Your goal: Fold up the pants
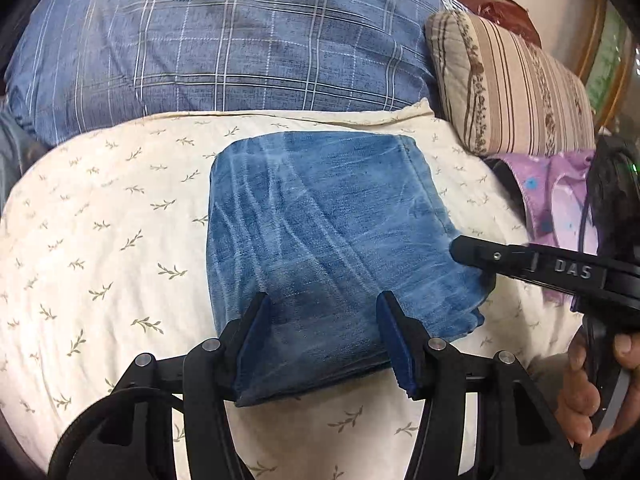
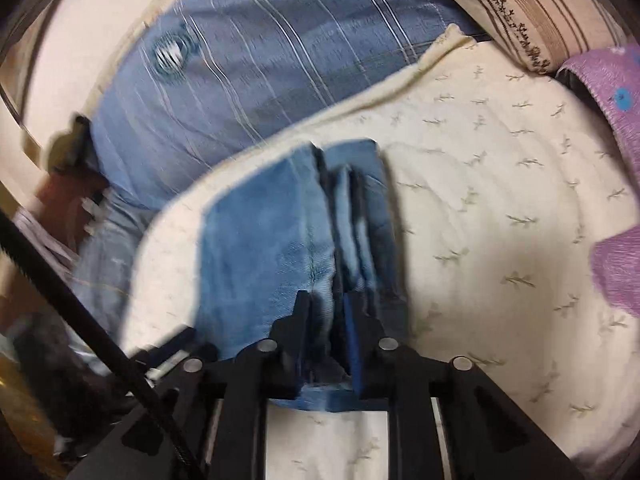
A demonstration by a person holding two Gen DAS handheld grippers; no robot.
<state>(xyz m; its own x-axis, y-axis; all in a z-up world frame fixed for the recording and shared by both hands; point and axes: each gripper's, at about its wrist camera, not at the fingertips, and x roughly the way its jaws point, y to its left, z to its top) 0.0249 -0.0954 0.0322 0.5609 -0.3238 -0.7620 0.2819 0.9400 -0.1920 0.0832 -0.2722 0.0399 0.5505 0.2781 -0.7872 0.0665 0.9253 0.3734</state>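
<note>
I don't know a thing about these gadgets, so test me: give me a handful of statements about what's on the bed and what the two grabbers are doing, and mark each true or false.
1. The jeans lie folded into a compact bundle on the cream leaf-print quilt. True.
2. The left gripper is clamped tight on the jeans. False: its jaws stand wide apart over the near edge of the bundle.
3. The right gripper has its fingers closed on the stacked layers at the side of the jeans. True, as far as the blurred right wrist view shows.
4. A striped pillow lies on top of the jeans. False: it sits apart, off to the right behind them.
5. A blue plaid blanket lies beyond the quilt. True.
</note>
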